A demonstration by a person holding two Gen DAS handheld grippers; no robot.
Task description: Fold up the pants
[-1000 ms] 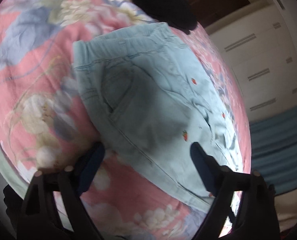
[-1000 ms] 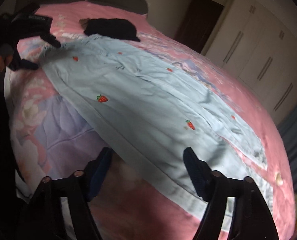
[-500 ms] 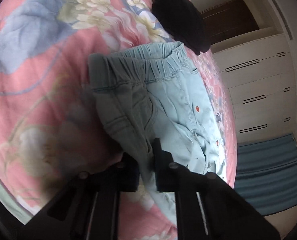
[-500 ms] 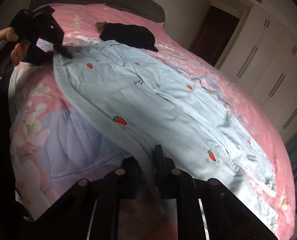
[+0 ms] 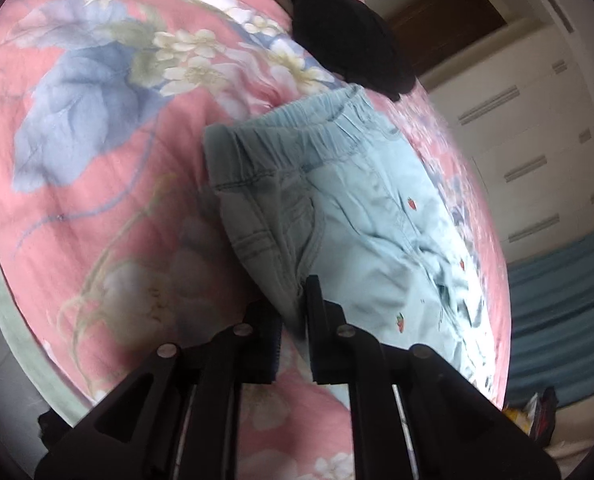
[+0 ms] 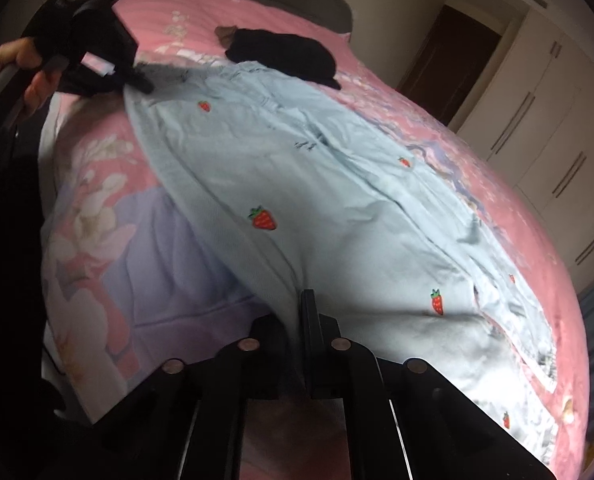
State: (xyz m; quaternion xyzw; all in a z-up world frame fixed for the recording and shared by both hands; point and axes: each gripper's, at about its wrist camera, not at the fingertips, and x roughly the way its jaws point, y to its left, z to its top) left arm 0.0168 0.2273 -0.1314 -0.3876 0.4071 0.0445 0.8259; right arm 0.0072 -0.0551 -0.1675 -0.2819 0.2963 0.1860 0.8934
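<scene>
Both jaws, wide a second ago, have clamped the near edge of the pants (image 6: 337,184): the left hand-held gripper (image 5: 293,320) just below the waistband (image 5: 297,136), the right hand-held gripper (image 6: 295,320) farther down the leg. The pants lie flat on the bed (image 6: 109,264), so lifting that edge over for the lengthwise fold looks next.

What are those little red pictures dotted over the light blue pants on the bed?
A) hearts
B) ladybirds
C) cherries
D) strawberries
D: the right wrist view shows red fruit shapes with green leafy tops, such as the strawberry printed on the light blue pants spread over the pink floral bedspread.
</scene>
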